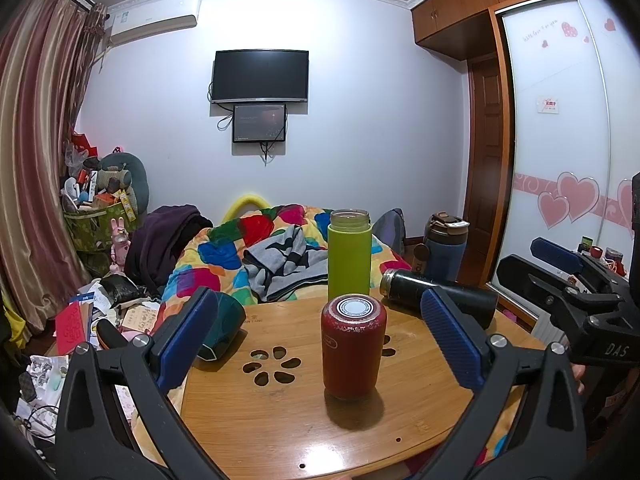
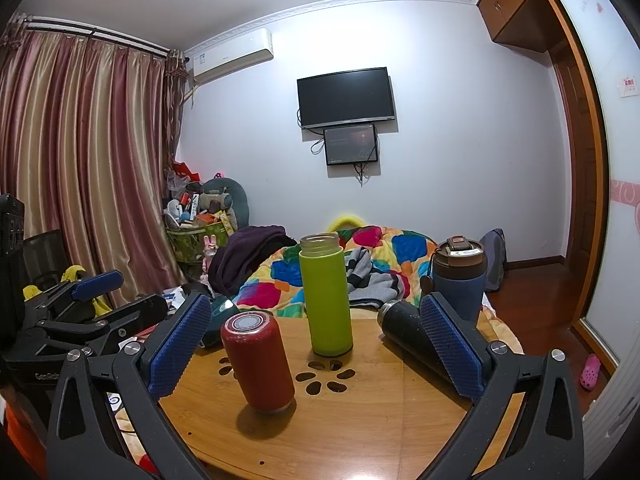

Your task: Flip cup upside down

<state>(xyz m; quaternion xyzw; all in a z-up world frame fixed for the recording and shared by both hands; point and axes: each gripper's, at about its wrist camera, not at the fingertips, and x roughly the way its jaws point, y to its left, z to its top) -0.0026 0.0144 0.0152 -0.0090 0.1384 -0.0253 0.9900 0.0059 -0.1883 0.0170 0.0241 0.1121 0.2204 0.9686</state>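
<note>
Hovering just above the near edge of the round bamboo desk (image 1: 280,432), the left gripper (image 1: 320,336) has its blue-padded jaws spread wide with nothing between the pads, and the squat red cylindrical cup (image 1: 353,346) stands framed in the gap, apart from both pads. That cup shows a white-ringed disc on top, which looks like its base, so it may already stand mouth down; I cannot tell for certain. The right gripper (image 2: 316,344) is likewise spread and empty, held level over the desk's near edge, and from its camera the red cup (image 2: 258,362) sits toward its left pad while the tall lime-green cylindrical cup (image 2: 326,294) stands upright, mouth up, nearly centred beyond. Judging by this, the step in hand is the approach, with no grasp yet made. The next move seems to call for advancing one pair of jaws around a cup's mid-body, closing squarely, lifting clear of the flower-shaped cutouts (image 2: 324,376), then rolling the wrist half a turn. Farther back a black metal flask (image 2: 404,332) lies on its side, a dark blue lidded tumbler (image 2: 460,280) stands behind it, and the multicoloured quilt (image 2: 384,248) covers the bed beyond.
</note>
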